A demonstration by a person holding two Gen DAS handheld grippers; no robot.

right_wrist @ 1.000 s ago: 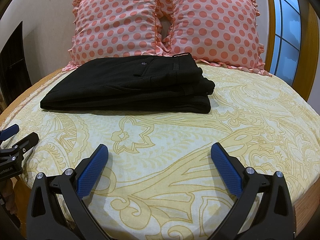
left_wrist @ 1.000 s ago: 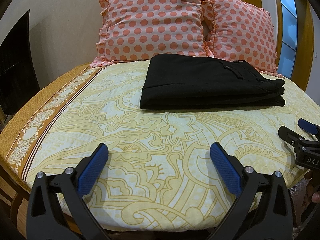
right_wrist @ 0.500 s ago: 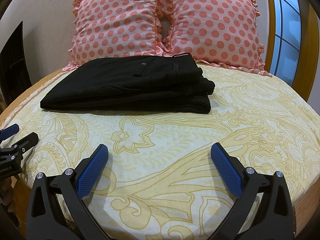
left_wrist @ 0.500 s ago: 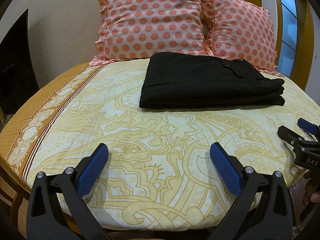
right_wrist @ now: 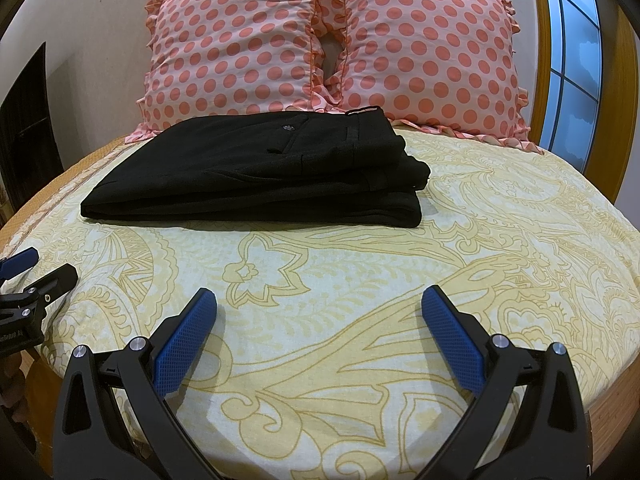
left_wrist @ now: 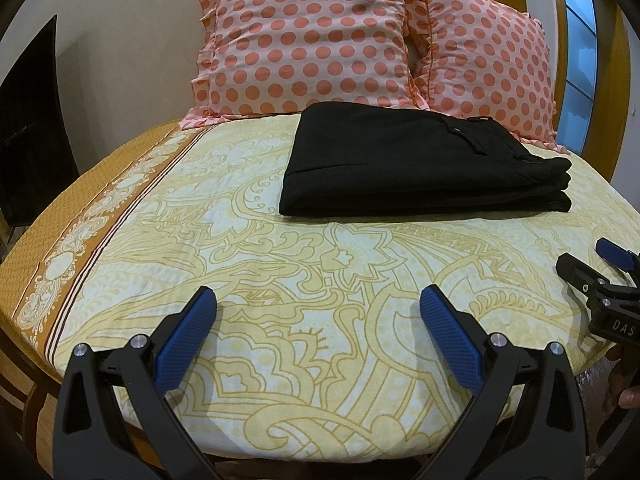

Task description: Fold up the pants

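Black pants (left_wrist: 416, 164) lie folded in a flat stack on the yellow patterned bed sheet (left_wrist: 280, 264), just in front of the pillows; they also show in the right wrist view (right_wrist: 264, 172), waistband and back pocket button on top. My left gripper (left_wrist: 318, 304) is open and empty, over the near edge of the bed, well short of the pants. My right gripper (right_wrist: 319, 304) is open and empty, also near the front edge. Each gripper shows at the side of the other's view.
Two pink polka-dot pillows (right_wrist: 320, 44) lean against the wall behind the pants. A dark panel (left_wrist: 28, 128) stands left of the bed. A wooden frame and window (right_wrist: 576, 68) are on the right. The sheet's orange border (left_wrist: 80, 208) runs along the left bed edge.
The left wrist view has shifted very slightly, the pants sitting a touch higher in frame. Both grippers stay open and the pants have not moved.
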